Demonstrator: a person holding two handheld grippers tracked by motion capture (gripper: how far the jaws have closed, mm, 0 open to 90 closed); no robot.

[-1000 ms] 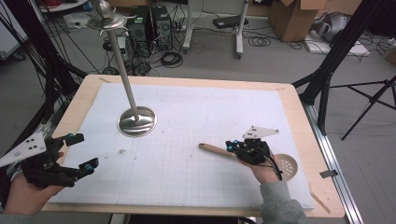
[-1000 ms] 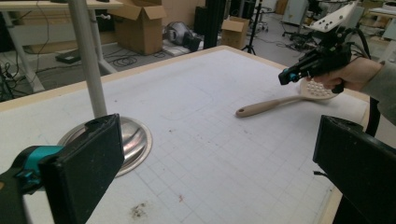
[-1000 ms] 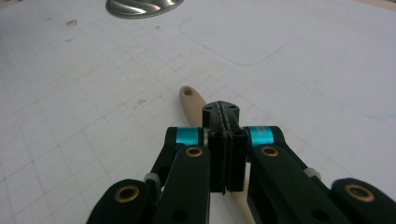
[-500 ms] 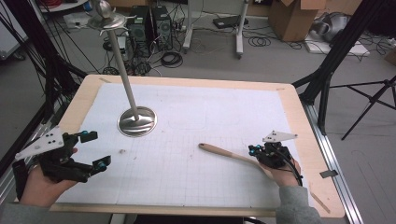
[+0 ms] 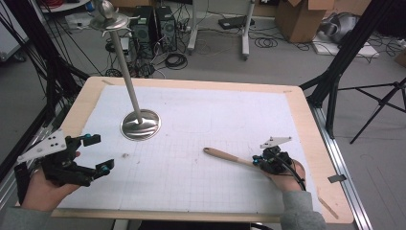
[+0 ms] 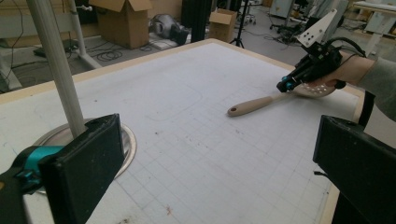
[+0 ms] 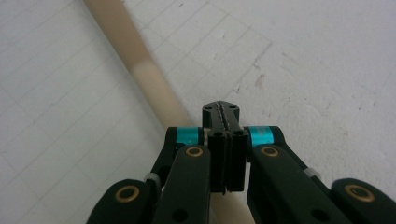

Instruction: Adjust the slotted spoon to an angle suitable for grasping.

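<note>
A wooden-handled spoon (image 5: 227, 155) lies on the white gridded mat (image 5: 201, 120), handle pointing left; its head is hidden under the right hand. My right gripper (image 5: 259, 162) hovers low over the handle near the head. In the right gripper view its jaws (image 7: 221, 110) are pressed together with nothing between them, and the handle (image 7: 135, 60) runs past beneath them on the left. My left gripper (image 5: 101, 152) is at the table's near left, jaws wide open and empty. The left gripper view (image 6: 217, 140) looks across the mat to the spoon (image 6: 257, 103) and right gripper (image 6: 283, 86).
A metal stand with a round base (image 5: 140, 124) and a tall leaning pole (image 5: 125, 67) sits on the mat's left half, close to the left gripper (image 6: 60, 79). A wooden table rim (image 5: 311, 129) frames the mat. Tripods, cables and boxes stand on the floor beyond.
The right hand has slid toward the near right and sunk, now covering the spoon's slotted head. The left gripper has drifted slightly right. The spoon has not moved.
</note>
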